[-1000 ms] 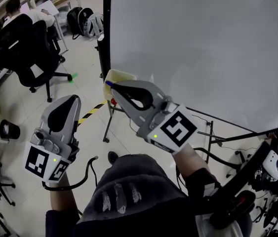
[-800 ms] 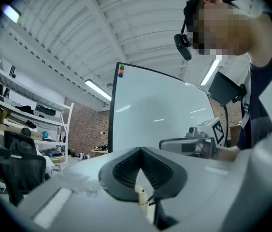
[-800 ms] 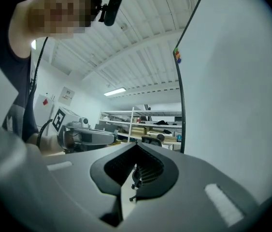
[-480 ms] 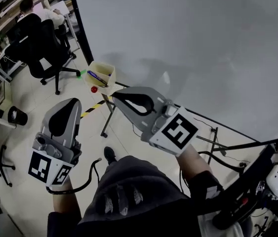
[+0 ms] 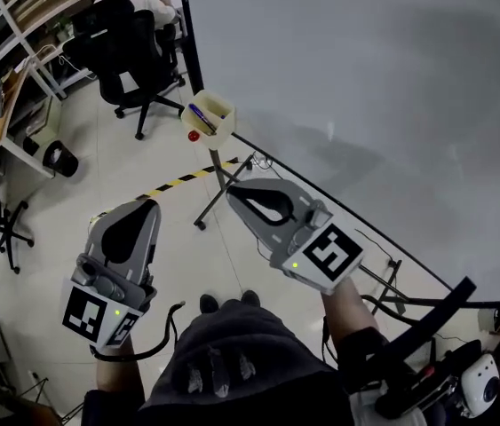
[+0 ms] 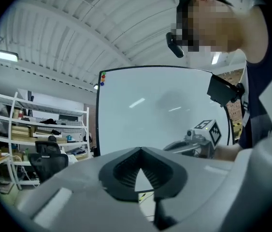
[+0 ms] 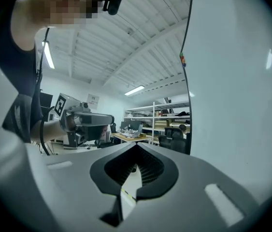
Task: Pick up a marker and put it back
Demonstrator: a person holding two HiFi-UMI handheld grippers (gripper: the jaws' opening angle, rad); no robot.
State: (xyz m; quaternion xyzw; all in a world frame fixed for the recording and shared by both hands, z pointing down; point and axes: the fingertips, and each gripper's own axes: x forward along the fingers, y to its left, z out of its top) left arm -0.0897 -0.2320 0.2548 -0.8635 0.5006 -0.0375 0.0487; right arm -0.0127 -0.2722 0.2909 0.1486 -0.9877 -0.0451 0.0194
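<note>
Whiteboard [image 5: 365, 78] backdrop | cream holder [image 5: 222, 106] at its corner stores blue marker [image 5: 202, 118] within reach | left tool [image 5: 148, 205], right tool [image 5: 233, 190]: both closed, empty, short of holder

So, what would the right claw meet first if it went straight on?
Nothing close: the right claw points past the edge of the whiteboard and the yellow marker holder, over the floor. Farther on, the black office chair looks first in line, though depth is unclear.
</note>
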